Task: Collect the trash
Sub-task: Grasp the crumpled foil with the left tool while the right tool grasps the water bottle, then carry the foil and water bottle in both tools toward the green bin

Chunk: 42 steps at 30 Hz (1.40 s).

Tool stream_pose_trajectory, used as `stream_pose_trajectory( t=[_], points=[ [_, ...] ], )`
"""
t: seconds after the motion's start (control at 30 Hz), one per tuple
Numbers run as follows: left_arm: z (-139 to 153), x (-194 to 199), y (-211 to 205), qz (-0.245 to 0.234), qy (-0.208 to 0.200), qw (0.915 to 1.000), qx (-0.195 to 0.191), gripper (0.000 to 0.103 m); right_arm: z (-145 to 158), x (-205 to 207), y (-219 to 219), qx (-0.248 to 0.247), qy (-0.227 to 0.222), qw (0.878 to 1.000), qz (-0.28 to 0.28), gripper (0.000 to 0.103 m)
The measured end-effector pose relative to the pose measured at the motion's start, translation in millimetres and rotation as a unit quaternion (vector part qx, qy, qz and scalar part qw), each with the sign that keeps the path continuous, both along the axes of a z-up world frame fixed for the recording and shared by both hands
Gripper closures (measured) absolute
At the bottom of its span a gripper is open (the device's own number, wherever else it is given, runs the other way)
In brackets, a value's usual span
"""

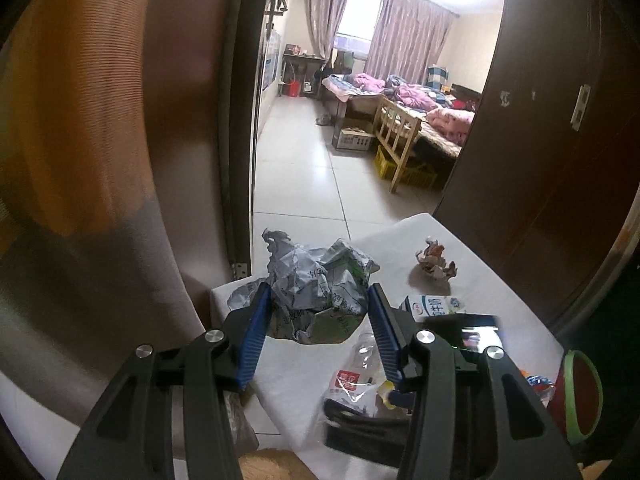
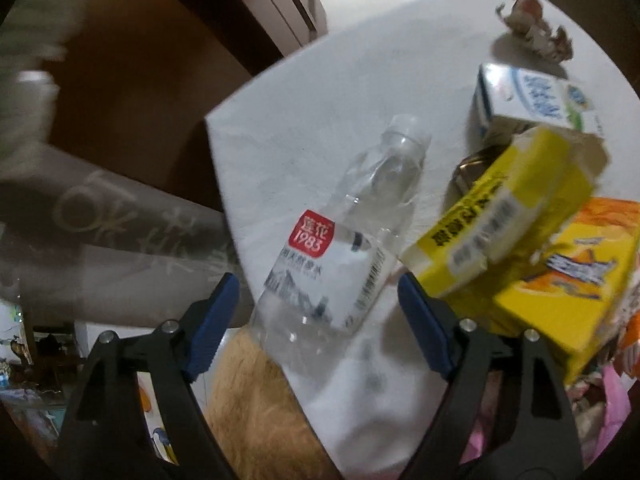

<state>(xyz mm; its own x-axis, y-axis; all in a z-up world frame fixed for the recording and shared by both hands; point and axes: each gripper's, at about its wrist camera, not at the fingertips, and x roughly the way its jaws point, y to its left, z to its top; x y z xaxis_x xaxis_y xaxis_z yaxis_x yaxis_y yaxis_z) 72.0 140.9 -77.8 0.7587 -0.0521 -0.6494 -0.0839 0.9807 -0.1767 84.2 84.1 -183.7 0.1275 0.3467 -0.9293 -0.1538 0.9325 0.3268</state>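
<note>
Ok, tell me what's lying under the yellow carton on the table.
The yellow carton leans on a yellow and orange box, and a dark metallic object pokes out beneath its far end. What that object is stays hidden; behind it lies a white and blue milk carton.

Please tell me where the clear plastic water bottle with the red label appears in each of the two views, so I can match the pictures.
Left wrist view: the water bottle lies low, right of centre, on the white table, partly hidden behind the left tool's right finger.
Right wrist view: the water bottle fills the centre, lying between the open fingers of the right tool.
Shared landmark: the blue-and-white milk carton.
</note>
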Motion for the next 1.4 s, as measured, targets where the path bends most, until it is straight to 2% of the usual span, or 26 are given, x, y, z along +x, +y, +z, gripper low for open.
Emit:
stream_pose_trajectory(
  t=[0.07,0.1,0.17,0.23,0.37,0.47,0.5,0.53,0.57,0.6,0.67,0.77,0.9,0.93,1.03,1.1,1.17,1.2,1.4],
  points=[
    [0,-3,3,0.003,0.001,1.0,-0.006,0.057,-12,7,4,-0.014,0.016,1.0,-0.001,0.022],
    [0,-3,2,0.003,0.001,1.0,-0.007,0.057,-18,9,5,-0.013,0.023,1.0,-0.003,0.032],
    [0,-4,2,0.004,0.001,1.0,-0.006,0.057,-23,9,5,0.002,0.03,1.0,-0.008,0.037],
    [1,-5,2,0.005,0.001,1.0,-0.008,0.057,-15,8,3,0.018,0.019,1.0,-0.008,0.047],
    [5,-7,-2,0.005,-0.002,0.9999,-0.013,0.057,19,2,-20,0.083,-0.005,0.996,-0.026,0.052],
    [11,-9,-8,0.001,-0.009,0.9999,-0.012,0.057,51,-4,-48,0.123,-0.038,0.991,-0.041,0.063],
    [12,-10,-12,-0.001,-0.011,0.9999,-0.012,0.057,63,-7,-62,0.137,-0.05,0.988,-0.049,0.068],
    [14,-13,-15,-0.004,-0.014,0.9998,-0.015,0.057,72,-9,-72,0.149,-0.06,0.986,-0.055,0.083],
    [15,-16,-16,-0.007,-0.014,0.9997,-0.02,0.057,83,-13,-87,0.163,-0.072,0.982,-0.063,0.091],
    [16,-16,-18,-0.009,-0.014,0.9996,-0.024,0.057,90,-16,-99,0.171,-0.079,0.98,-0.068,0.095],
    [15,-15,-25,-0.014,-0.01,0.9991,-0.038,0.057,106,-21,-119,0.182,-0.095,0.976,-0.071,0.096],
    [9,-12,-35,-0.022,0.003,0.9988,-0.043,0.057,117,-30,-137,0.138,-0.116,0.981,-0.067,0.093],
    [-10,-6,-43,-0.014,0.029,0.9991,-0.026,0.056,112,-41,-135,0.088,-0.127,0.987,-0.033,0.056],
    [-20,-7,-40,-0.007,0.046,0.9986,-0.026,0.056,111,-44,-128,0.075,-0.13,0.989,-0.017,0.051],
    [-26,-11,-36,0.002,0.059,0.9977,-0.035,0.056,99,-54,-107,0.036,-0.131,0.99,0.047,0.049],
    [-18,-13,-37,0.007,0.046,0.9987,-0.022,0.056,91,-63,-92,0.018,-0.122,0.988,0.097,0.048],
    [-11,-15,-34,0.009,0.035,0.9991,-0.022,0.056,76,-68,-71,0.002,-0.099,0.984,0.145,0.044],
    [-7,-16,-33,0.009,0.03,0.9992,-0.024,0.056,67,-69,-65,-0.006,-0.092,0.983,0.161,0.041],
    [3,-24,-25,0.01,0.013,0.9996,-0.023,0.056,7,-74,-30,-0.08,-0.026,0.969,0.232,0.04]
  ],
)
